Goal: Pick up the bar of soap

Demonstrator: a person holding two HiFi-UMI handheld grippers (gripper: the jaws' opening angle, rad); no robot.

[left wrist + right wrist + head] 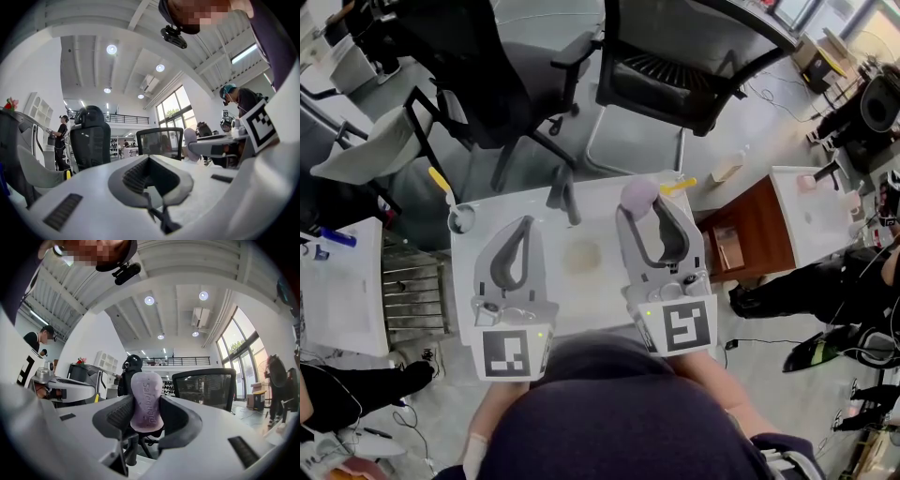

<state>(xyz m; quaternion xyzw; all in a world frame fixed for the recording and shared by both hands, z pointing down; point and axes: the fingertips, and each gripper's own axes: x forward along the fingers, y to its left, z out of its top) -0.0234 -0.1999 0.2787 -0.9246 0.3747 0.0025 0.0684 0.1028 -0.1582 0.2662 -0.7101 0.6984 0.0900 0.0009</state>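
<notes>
1. Bare table (581, 305) lies open between the left hand-held gripper (525, 223) and the right hand-held gripper (641, 208).
2. A dark post (565, 199) stands at its far edge.
3. A bowl (461, 219) occupies the far left corner.
4. Left chair (502, 84) and right chair (694, 70) stand just beyond.

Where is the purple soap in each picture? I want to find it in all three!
Head view: the bar of soap is just above the middle, at the tip of the right gripper.
Left gripper view: small, right of the middle, seen from the side.
Right gripper view: in the middle, upright between the jaws.
Shared landmark: the black mesh chair.
</notes>
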